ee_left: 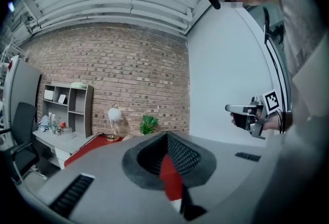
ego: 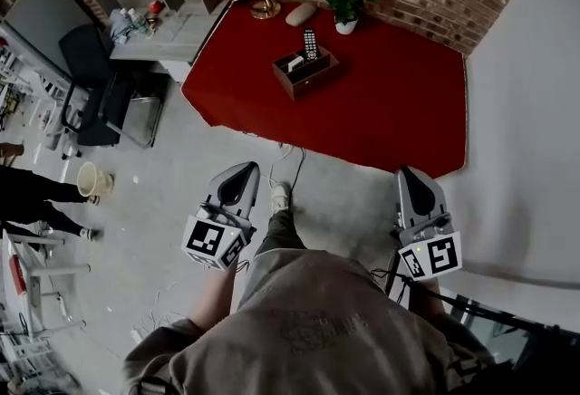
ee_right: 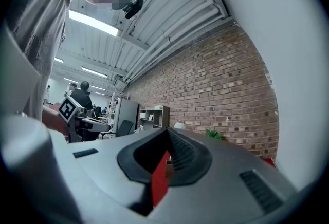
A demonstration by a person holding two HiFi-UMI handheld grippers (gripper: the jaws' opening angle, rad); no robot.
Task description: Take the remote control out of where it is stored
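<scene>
Left gripper (ego: pixel 246 169) and right gripper (ego: pixel 406 174) hang with jaws together on nothing, well apart from the red bench (ego: pixel 390 103); the remote control (ego: pixel 311 43) stands in its brown box (ego: pixel 305 74).

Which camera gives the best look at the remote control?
The head view: the remote control stands in a brown box on the red table. Both gripper views show barely a red sliver of table, no remote.

Legible text, brands, numbers: none recorded; faint print on the person's sweatshirt (ego: pixel 317 325) is noted as unreadable
</scene>
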